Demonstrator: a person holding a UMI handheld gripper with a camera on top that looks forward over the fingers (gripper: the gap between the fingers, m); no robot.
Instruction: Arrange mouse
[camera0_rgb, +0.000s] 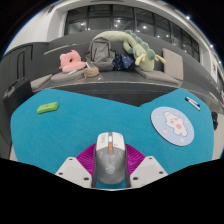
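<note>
A grey computer mouse (111, 157) with an orange scroll wheel sits between my gripper's (111, 163) two fingers, and both magenta pads press against its sides. It hangs over a teal mat (90, 115) that covers the desk. A round white mouse pad (175, 123) with a cartoon print lies on the teal mat ahead and to the right of the fingers.
A small green block (48, 106) lies on the mat ahead to the left. A pen-like item (193, 101) rests beyond the round pad. Farther back, a grey sofa (100, 55) holds a pink plush (70, 61), a grey bag and a green plush (140, 47).
</note>
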